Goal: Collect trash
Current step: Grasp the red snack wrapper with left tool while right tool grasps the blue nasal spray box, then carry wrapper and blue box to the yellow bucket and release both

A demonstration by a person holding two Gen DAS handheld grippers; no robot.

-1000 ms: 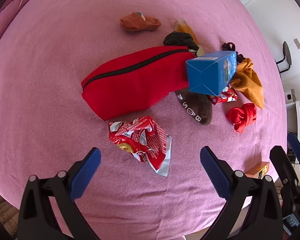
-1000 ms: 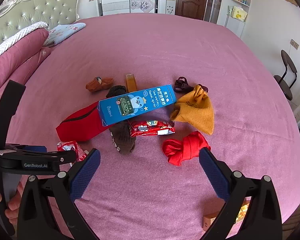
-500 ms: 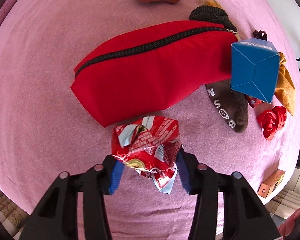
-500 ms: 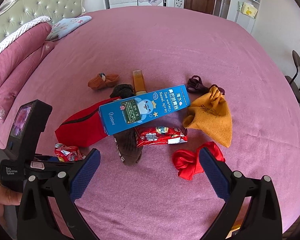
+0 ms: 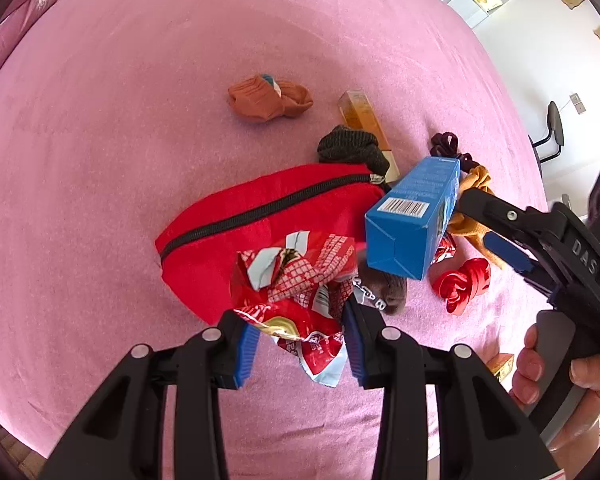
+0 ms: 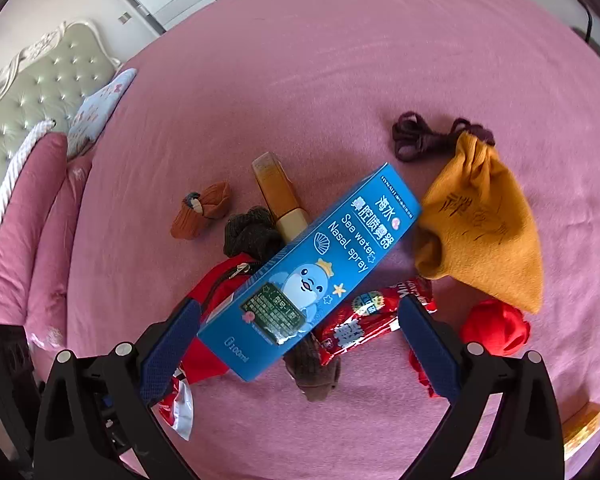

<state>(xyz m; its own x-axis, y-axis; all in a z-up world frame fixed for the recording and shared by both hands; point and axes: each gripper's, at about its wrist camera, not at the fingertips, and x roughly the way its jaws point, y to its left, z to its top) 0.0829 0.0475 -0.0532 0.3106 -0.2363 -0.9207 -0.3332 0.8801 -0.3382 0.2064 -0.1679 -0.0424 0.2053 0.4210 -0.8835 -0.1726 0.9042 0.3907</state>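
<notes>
Wrapper (image 5: 296, 300), crumpled and red, sits pinched in our left gripper (image 5: 300, 344), whose jaws have just been closing on it, apparently clear of the bedspread (image 5: 120, 120). At two o'clock our right gripper (image 6: 298, 344) stands wide over the blue box (image 6: 312, 272), grasping nothing.

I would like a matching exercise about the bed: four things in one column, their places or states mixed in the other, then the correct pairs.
Things:
1. crumpled red wrapper
2. blue nasal spray box
3. rust-coloured sock bundle
4. right tool

States:
A. lies alone on the pink cover, touching nothing
B. open, its pads on either side of the box end
C. pinched between the left tool's pads
D. propped across the red zip pouch

Pairs: 1-C, 2-D, 3-A, 4-B
</notes>
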